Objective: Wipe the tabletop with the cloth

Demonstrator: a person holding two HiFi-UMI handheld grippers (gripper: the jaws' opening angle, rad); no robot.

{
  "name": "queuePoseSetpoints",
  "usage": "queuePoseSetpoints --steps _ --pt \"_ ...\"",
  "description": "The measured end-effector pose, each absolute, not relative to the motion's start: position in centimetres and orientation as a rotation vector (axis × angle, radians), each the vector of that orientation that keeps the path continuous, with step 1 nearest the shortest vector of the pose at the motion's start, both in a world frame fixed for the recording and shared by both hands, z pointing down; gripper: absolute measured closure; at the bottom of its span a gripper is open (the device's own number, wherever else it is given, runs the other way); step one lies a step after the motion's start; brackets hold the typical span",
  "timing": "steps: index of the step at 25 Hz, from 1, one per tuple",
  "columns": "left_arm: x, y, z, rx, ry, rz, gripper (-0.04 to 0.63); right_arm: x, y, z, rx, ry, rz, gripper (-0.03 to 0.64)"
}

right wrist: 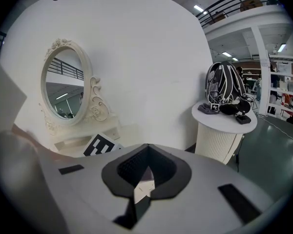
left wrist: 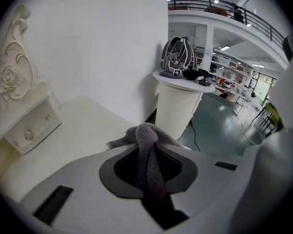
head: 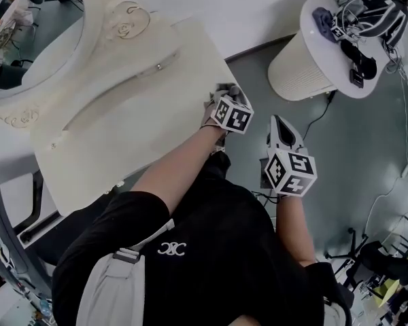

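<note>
— Left gripper [left wrist: 147, 149]?
— Clamped on the grey cloth [left wrist: 142, 132], which bunches past its tips at the cream tabletop's [head: 143, 114] near corner.
— Right gripper [right wrist: 145, 152]?
— Jaws pressed together, empty, off the table beside that corner.
— Room?
— Bare tabletop runs towards the small drawer [left wrist: 28, 132]; a ribbed white stand [head: 298, 68] stands beyond the corner.

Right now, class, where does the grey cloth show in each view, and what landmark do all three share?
Head view: cloth at the tabletop corner, centre.
Left gripper view: centre, clamped between the jaws.
Right gripper view: not in it.
Shared landmark: ribbed white stand.
</note>
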State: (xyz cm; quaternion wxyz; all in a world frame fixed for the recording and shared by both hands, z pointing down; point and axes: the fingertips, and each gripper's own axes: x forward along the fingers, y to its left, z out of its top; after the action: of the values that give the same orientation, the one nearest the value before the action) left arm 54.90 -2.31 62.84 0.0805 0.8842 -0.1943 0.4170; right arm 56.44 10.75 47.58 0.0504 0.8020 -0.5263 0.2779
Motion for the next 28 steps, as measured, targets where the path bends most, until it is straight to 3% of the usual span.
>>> queuePoseSetpoints --steps 28 --pt "59.6 -27.1 62.0 2.504 -1.237 1.183 0.534 65.6 -3.6 46.9 2.126 -1.838 0.790 0.614"
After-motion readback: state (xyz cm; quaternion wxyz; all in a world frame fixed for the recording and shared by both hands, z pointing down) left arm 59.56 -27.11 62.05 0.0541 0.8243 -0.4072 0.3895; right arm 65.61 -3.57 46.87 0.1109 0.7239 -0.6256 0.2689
